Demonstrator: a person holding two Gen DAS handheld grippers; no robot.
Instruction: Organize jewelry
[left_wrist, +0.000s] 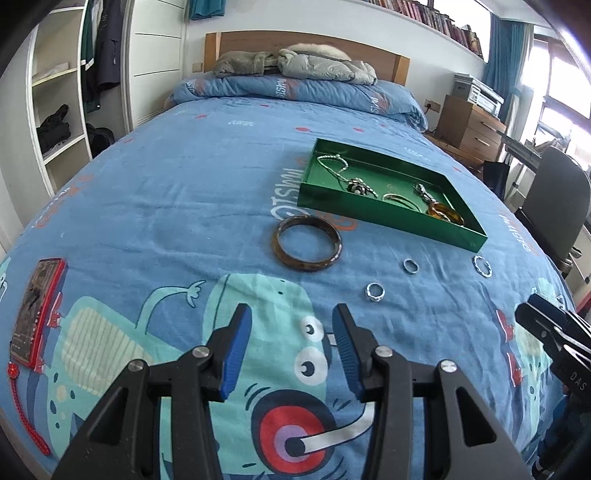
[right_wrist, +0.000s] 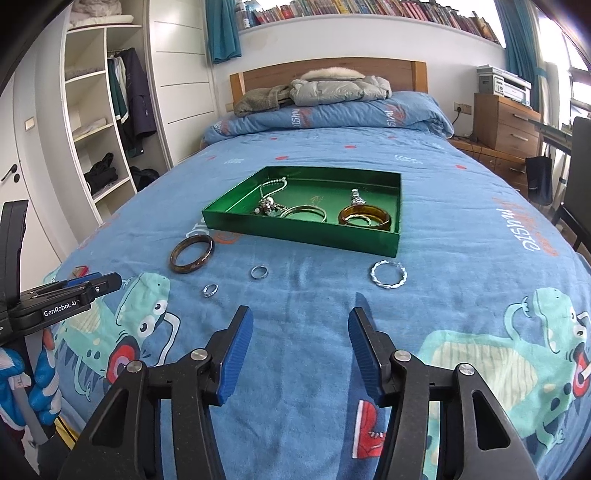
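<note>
Green tray (right_wrist: 295, 230) sits mid-bed w/ a necklace, thin bangles and an amber bangle (right_wrist: 365, 219) already inside. Just in front of the tray: dark bangle (right_wrist: 192, 254), 2 small rings (right_wrist: 258, 272) (right_wrist: 209, 290), and a twisted silver ring (right_wrist: 388, 275) off its right corner. Left gripper (left_wrist: 291, 347) and right gripper (right_wrist: 301, 350) both gape wide, nothing between the pads. Best bet imo: right goes for the twisted ring, pinch the rim edge-on, don't snag the quilt. Readable: "GenRobot.AI" on the left gripper, "DAS" on the right.
</note>
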